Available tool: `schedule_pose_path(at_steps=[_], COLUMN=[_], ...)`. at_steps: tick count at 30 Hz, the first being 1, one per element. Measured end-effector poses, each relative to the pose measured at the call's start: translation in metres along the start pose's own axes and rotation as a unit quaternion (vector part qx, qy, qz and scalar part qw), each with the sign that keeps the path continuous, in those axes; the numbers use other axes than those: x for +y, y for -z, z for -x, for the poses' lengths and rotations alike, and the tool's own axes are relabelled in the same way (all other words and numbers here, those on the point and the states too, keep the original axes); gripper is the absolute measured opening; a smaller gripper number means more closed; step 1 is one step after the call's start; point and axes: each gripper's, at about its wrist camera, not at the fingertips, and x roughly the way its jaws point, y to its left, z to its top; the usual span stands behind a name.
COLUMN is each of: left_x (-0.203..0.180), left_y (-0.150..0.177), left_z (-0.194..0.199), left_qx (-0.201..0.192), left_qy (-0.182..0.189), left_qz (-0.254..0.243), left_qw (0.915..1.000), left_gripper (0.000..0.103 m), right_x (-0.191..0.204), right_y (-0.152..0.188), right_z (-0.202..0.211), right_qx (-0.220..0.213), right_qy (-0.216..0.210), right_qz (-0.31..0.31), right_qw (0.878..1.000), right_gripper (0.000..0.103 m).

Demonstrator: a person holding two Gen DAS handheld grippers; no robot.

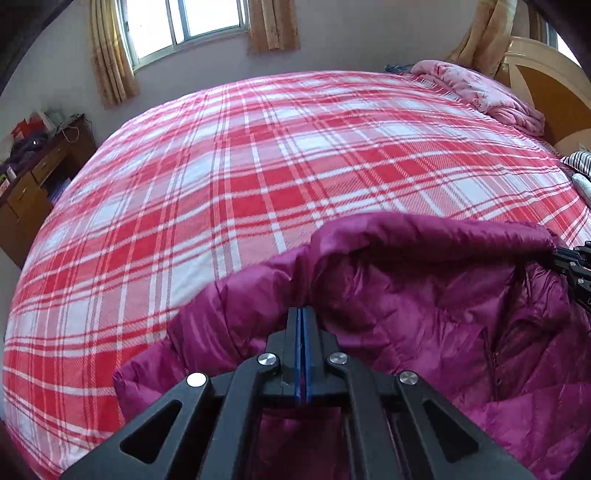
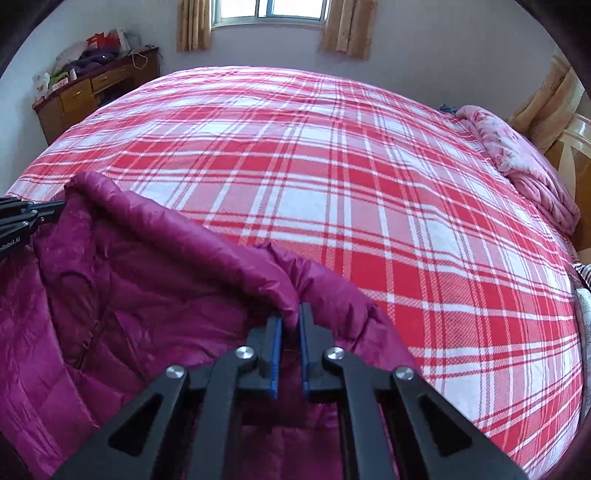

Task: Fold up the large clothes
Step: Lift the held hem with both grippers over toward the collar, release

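Observation:
A magenta quilted down jacket (image 1: 424, 302) lies at the near edge of a bed with a red and white plaid cover (image 1: 258, 166). My left gripper (image 1: 303, 310) is shut on a fold of the jacket near its left shoulder. My right gripper (image 2: 290, 314) is shut on the jacket (image 2: 129, 295) at its right shoulder, fabric bunched between the blue pads. The jacket's top edge stretches between the two grippers, with the zipper front facing me. Each gripper shows at the edge of the other's view: the right one (image 1: 576, 266) and the left one (image 2: 26, 218).
A folded pink quilt (image 1: 480, 92) lies at the bed's far right by the wooden headboard (image 1: 546, 92). A wooden desk (image 2: 92, 96) with clutter stands at the far left. Windows with tan curtains (image 2: 273, 11) are behind. Striped cloth (image 1: 580, 162) lies at the right edge.

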Motion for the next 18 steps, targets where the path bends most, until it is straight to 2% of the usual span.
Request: schedule_pose_path(at_steps=[4, 11, 16, 18], left_x=[0.007, 0.01, -0.009, -0.017], left_y=[0.004, -0.043, -0.072, -0.075], left_z=[0.016, 0.06, 0.04, 0.029], left_qx=[-0.02, -0.077, -0.062, -0.052], left_qy=[-0.01, 0.006, 0.004, 0.032], left_qz=[0.03, 0.079, 0.09, 0.098], left_qw=[0.9993, 0.9938, 0.994, 0.9933], left_gripper=[0.001, 0.002, 0.002, 0.002], right_x=[0.002, 0.0, -0.001, 0.0], right_y=[0.009, 0.016, 0.02, 0.02], right_z=[0.003, -0.003, -0.005, -0.006], right_qx=[-0.015, -0.031, -0.042, -0.041], right_qy=[0.008, 0.004, 0.0, -0.001], right_qz=[0.011, 0.003, -0.001, -0.001], right_qw=[1.0, 1.0, 0.999, 0.999], right_gripper=[0.009, 0.009, 0.009, 0.009])
